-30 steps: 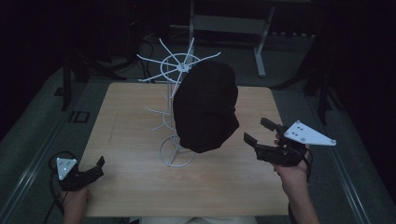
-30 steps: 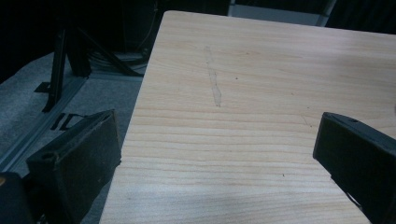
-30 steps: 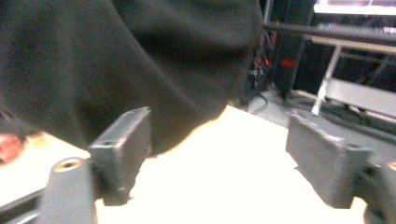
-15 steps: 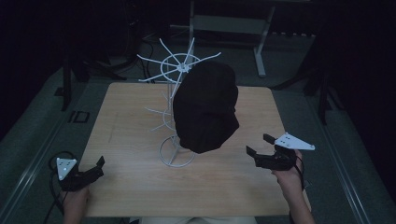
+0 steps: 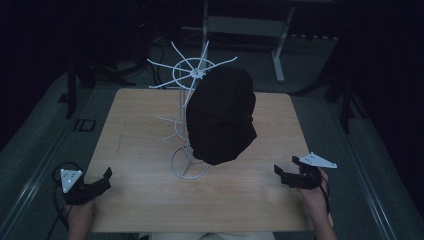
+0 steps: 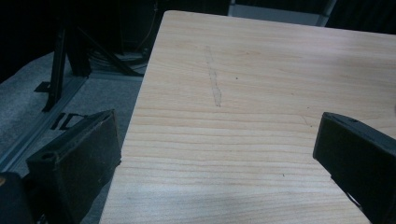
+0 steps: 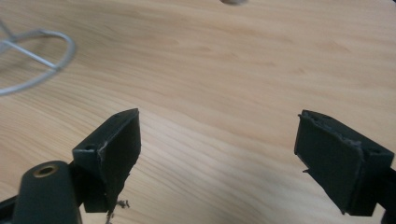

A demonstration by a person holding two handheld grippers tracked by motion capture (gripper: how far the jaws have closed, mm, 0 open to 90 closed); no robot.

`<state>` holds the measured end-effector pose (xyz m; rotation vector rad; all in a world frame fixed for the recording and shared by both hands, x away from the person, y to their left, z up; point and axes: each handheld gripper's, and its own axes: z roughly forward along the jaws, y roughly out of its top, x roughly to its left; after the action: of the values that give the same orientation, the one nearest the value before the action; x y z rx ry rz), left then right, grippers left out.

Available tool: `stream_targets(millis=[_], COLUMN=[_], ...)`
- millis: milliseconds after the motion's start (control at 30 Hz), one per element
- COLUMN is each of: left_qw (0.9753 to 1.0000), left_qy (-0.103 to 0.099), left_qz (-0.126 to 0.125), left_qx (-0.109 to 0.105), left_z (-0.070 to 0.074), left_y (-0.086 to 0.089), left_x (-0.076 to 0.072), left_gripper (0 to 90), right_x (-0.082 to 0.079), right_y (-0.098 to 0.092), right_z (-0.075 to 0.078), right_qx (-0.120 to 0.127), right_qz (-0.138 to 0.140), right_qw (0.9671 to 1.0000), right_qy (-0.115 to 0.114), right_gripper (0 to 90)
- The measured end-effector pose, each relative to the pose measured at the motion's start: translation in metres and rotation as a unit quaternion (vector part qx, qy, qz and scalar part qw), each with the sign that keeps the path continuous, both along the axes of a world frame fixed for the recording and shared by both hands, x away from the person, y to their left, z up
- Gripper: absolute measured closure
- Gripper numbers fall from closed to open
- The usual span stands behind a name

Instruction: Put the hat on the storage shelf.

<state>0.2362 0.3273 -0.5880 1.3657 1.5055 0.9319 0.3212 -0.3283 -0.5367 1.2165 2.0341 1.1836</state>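
A black hat (image 5: 222, 116) hangs on a white wire rack (image 5: 190, 145) that stands mid-table. My left gripper (image 5: 102, 181) rests at the table's front left corner, open, with nothing between its jaws. My right gripper (image 5: 286, 167) sits low at the front right, open and empty, apart from the hat. In the left gripper view the left gripper (image 6: 219, 154) frames bare wood. Over the wooden top in the right gripper view, the right gripper (image 7: 217, 140) spreads wide, with the rack's round base (image 7: 32, 60) at upper left.
The wooden table (image 5: 140, 195) stands on grey carpet in a dark room. A metal frame (image 5: 245, 25) and dark stands (image 5: 75, 80) lie beyond the far edge. Cables trail off the table's left side by my left hand (image 5: 80, 217).
My right gripper has dropped and pulled back from beside the hat toward the front right edge of the table. The left gripper has stayed put.
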Motion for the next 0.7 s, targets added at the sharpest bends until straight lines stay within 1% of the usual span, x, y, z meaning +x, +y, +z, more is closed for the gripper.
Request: stream_targets(millis=[67, 167, 200, 267, 333, 467, 533, 567, 633, 700], left_qw=[1.0000, 1.0000, 1.0000, 1.0000, 1.0000, 1.0000, 1.0000, 1.0000, 1.0000, 1.0000], left_qy=[0.000, 0.000, 0.000, 0.001, 0.001, 0.001, 0.002, 0.002, 0.002, 0.002], left_qz=[0.000, 0.000, 0.000, 0.000, 0.000, 0.000, 0.000, 0.000, 0.000, 0.000], left_qx=[0.000, 0.000, 0.000, 0.001, 0.001, 0.001, 0.001, 0.001, 0.001, 0.000], left_z=[0.000, 0.000, 0.000, 0.000, 0.000, 0.000, 0.000, 0.000, 0.000, 0.000], left_y=[0.000, 0.000, 0.000, 0.000, 0.000, 0.000, 0.000, 0.000, 0.000, 0.000], left_x=[0.000, 0.000, 0.000, 0.000, 0.000, 0.000, 0.000, 0.000, 0.000, 0.000], left_gripper=[1.4, 1.4, 1.5, 1.4, 1.4, 1.4, 1.5, 1.4, 1.4, 1.4], right_x=[-0.001, -0.003, -0.004, -0.006, -0.007, -0.012, -0.015, -0.015, -0.018, -0.019], right_y=[-0.007, -0.017, -0.019, -0.025, -0.029, -0.038, -0.043, -0.044, -0.047, -0.049], right_z=[-0.006, -0.014, -0.015, -0.019, -0.022, -0.027, -0.029, -0.029, -0.029, -0.030], right_qx=[-0.006, -0.006, -0.005, -0.012, -0.016, -0.013, -0.018, -0.022, -0.035, -0.044], right_qz=[-0.010, -0.025, -0.029, -0.038, -0.048, -0.070, -0.084, -0.087, -0.105, -0.111], right_qw=[0.9999, 0.9997, 0.9996, 0.9992, 0.9986, 0.9972, 0.9962, 0.9959, 0.9939, 0.9929], right_qy=[0.005, 0.005, 0.005, 0.008, 0.016, 0.022, 0.013, 0.013, 0.004, -0.001], right_gripper=[14.3, 14.3, 14.3, 14.3, 14.2, 14.1, 13.9, 13.7, 13.6, 13.4])
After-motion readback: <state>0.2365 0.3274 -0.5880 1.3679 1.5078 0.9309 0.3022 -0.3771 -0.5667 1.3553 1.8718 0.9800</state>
